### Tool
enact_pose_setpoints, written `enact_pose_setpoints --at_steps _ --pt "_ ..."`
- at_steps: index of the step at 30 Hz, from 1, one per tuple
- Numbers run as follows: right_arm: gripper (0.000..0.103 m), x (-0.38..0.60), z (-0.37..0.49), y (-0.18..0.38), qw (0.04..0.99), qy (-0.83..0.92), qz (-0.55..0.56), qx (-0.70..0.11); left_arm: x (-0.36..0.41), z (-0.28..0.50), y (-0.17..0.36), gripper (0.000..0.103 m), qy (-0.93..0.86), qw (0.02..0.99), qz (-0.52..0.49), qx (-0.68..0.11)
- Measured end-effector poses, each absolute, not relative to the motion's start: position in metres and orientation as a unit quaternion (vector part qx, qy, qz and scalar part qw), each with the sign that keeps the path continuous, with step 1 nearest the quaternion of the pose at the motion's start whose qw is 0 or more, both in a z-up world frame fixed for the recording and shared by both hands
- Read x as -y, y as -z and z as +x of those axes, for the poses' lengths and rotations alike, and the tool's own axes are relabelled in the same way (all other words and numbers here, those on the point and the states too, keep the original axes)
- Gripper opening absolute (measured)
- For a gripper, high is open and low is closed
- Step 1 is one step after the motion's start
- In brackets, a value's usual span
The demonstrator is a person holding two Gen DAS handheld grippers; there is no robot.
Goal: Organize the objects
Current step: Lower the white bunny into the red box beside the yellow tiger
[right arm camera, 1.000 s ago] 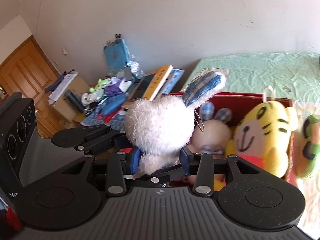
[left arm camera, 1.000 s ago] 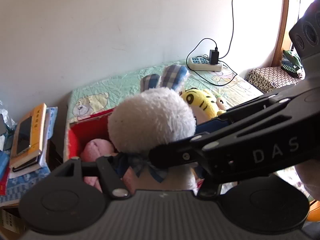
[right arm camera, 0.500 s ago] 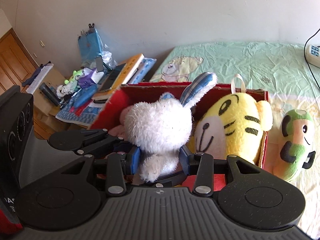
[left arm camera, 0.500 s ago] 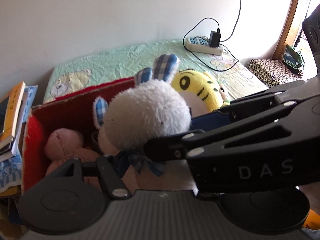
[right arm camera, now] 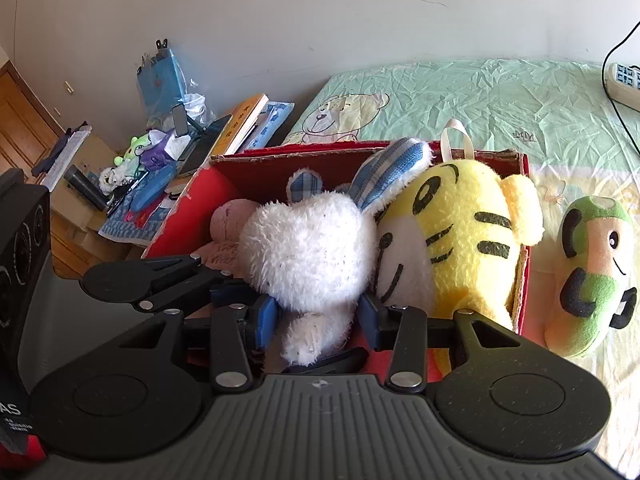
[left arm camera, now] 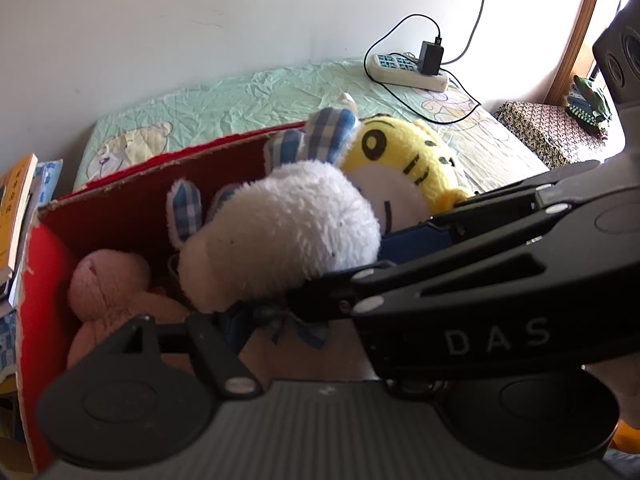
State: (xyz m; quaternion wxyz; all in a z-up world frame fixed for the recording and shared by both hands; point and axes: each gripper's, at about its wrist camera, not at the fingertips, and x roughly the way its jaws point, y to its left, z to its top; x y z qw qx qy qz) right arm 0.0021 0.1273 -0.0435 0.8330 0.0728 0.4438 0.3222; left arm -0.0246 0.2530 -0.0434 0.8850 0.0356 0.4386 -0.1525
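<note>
A white plush bunny [right arm camera: 312,248] with blue checked ears hangs low inside the red cardboard box [right arm camera: 524,184], between a pink plush [right arm camera: 232,220] and a yellow tiger plush [right arm camera: 460,232]. My right gripper [right arm camera: 316,316] is shut on the bunny's lower body, a blue pad pressing each side. My left gripper [left arm camera: 276,316] reaches in at the bunny's neck bow. Its jaws are opening with the bunny [left arm camera: 280,232] between them, and the one pad I can see stands just off the bow. The right gripper's finger [left arm camera: 440,276] hides the left gripper's other finger.
A green and peach plush [right arm camera: 588,272] lies on the bed sheet [right arm camera: 460,92] right of the box. A power strip [left arm camera: 408,72] with a charger and cable sits at the bed's far end. Books [left arm camera: 16,208] and a cluttered side table [right arm camera: 140,184] stand left of the box.
Both grippers have come down and forward with the bunny, from above the box to low inside it beside the tiger. The box now fills more of both views.
</note>
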Motion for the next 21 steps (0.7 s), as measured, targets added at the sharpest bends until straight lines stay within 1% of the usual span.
enact_pose_setpoints --at_steps 2,6,13,21 --pt "0.044 -0.126 0.001 0.043 0.834 -0.322 0.075 -0.442 -0.253 -0.024 0.043 0.066 0.152 0.885 0.037 -0.439" --pt "0.043 -0.126 0.0 0.043 0.836 -0.32 0.078 -0.44 -0.253 -0.024 0.043 0.069 0.149 0.884 0.039 -0.441" --pt "0.046 -0.124 -0.005 0.039 0.838 -0.319 0.084 -0.435 -0.253 -0.023 0.045 0.08 0.133 0.882 0.043 -0.45" --pt "0.047 -0.115 -0.01 0.037 0.84 -0.313 0.112 -0.428 -0.252 -0.023 0.045 0.083 0.116 0.881 0.048 -0.456"
